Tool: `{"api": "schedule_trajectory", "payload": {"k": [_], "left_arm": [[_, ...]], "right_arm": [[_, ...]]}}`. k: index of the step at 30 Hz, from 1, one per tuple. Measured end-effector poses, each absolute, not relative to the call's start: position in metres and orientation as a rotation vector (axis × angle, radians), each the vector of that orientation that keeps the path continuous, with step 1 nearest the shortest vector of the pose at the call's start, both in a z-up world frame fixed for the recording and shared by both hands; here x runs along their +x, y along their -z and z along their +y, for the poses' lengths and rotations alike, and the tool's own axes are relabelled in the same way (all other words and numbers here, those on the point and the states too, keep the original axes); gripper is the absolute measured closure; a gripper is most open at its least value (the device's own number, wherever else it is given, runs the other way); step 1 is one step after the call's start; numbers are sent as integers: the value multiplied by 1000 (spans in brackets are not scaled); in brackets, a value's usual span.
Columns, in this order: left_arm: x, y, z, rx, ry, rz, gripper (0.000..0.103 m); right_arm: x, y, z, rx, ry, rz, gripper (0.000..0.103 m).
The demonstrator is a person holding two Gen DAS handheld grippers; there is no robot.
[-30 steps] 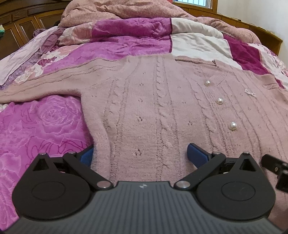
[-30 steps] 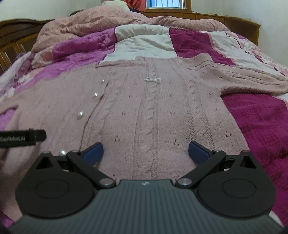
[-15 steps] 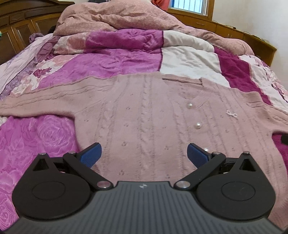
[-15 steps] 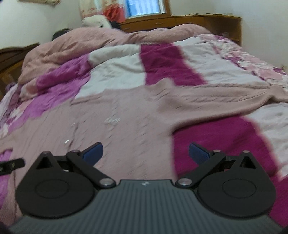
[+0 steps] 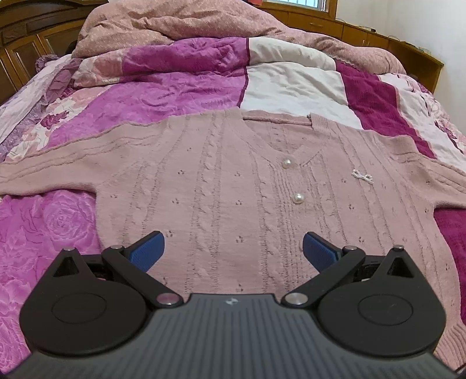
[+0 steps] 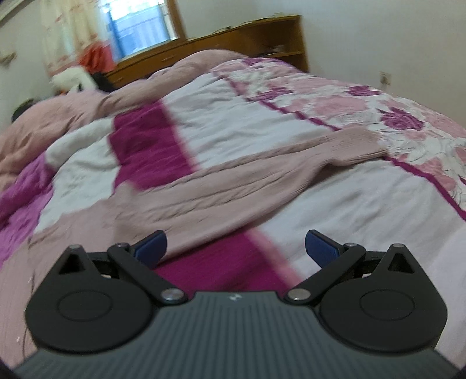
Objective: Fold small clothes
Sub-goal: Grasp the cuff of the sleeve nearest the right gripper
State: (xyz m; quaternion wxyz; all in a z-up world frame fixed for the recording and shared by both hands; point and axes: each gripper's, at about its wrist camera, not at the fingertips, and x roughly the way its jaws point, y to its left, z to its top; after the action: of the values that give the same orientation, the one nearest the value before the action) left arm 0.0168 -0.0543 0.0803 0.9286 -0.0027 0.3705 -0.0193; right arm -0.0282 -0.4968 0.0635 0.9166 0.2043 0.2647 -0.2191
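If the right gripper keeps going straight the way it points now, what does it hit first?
Most likely the cardigan's outstretched sleeve, lying across the quilt just ahead of the open right gripper; blur leaves depth unsure.

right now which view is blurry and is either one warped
Left wrist view: sharp, the cardigan knit and pearl buttons crisp. Right wrist view: motion-smeared across the sleeve and quilt. Both bow outward at the edges, fisheye.

A home bedroom. A wide bed (image 5: pixel 291 84) fills the view, covered by a patchwork quilt (image 5: pixel 180 87) in purple, magenta, white and floral pink, with a crumpled pink duvet (image 5: pixel 180 23) at its far end. Wooden cabinets (image 6: pixel 233 38) line the walls beneath a curtained window (image 6: pixel 142 26).
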Motion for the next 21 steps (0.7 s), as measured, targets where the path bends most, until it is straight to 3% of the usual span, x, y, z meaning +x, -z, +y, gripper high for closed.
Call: {"api": "schedule_trajectory", "payload": {"k": [17,18,20,21], "left_arm": [[39,-60,-54,22,-38,854,0],[40,-58,-53,20,-44,857,0],[43,-55,-51,13,-52,866,0],[44,-53,-51,8,-54,873,0]], "right_arm": [[24,-15,-625,691,553,428,2],[25,-14,-629,703,558,411,6],[28,-12,-634,713,550,390,31],[30,-11,-637,715,540,398,49]]}}
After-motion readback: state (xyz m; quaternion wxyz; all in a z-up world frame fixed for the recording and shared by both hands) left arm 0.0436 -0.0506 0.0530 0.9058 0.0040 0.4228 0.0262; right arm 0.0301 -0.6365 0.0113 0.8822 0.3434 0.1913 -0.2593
